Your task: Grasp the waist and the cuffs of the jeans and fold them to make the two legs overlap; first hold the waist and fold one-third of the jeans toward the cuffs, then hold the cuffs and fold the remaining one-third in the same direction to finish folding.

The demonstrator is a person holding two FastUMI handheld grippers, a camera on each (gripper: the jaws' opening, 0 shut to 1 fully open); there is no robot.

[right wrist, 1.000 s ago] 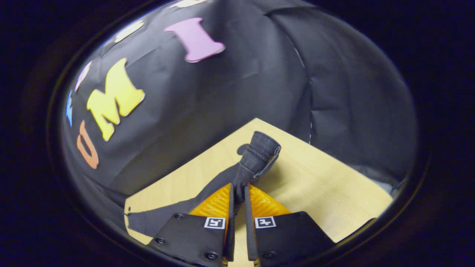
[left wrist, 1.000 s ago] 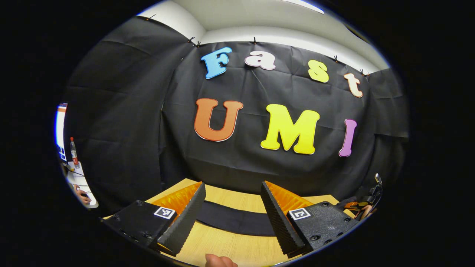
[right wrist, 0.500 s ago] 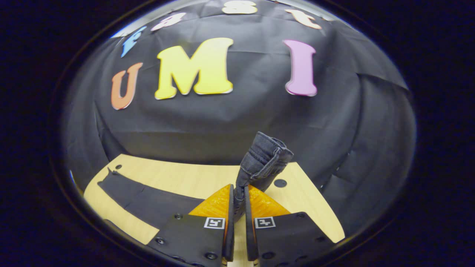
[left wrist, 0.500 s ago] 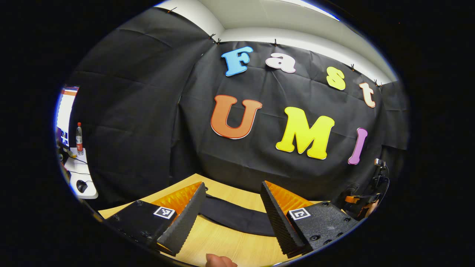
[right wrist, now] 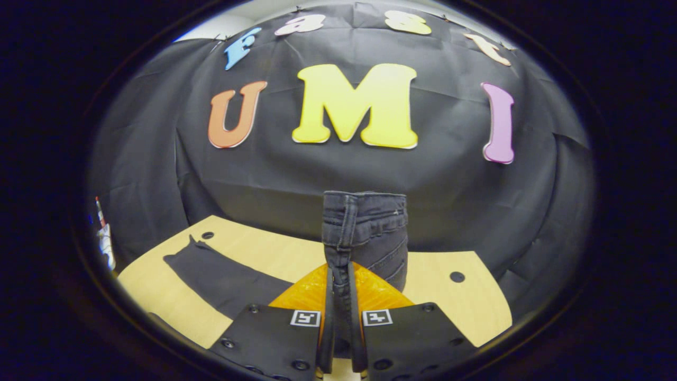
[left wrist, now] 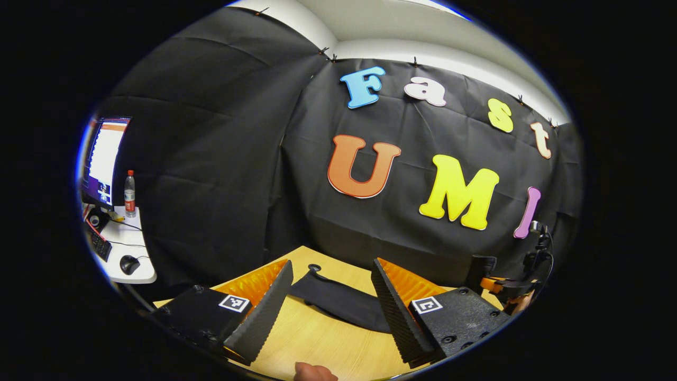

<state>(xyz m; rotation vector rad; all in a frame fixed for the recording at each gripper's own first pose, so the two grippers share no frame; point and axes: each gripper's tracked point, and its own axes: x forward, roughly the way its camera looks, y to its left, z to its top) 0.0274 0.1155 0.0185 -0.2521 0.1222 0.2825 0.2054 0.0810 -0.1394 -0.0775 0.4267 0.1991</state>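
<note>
Jeans (right wrist: 222, 278) flat on table (right wrist: 465, 312), waist (right wrist: 365, 222) raised.

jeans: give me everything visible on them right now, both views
The dark charcoal denim jeans have their waistband end raised upright, stitched band and seams showing, clamped between the fingers of the right claw. The rest trails down and lies flat on the light wooden table, a leg stretching away to the left. In the left gripper view a flat strip of the jeans lies ahead between the open left claw's fingers, untouched.

dim booth, sharp focus, edges strongly fisheye-warped.
</note>
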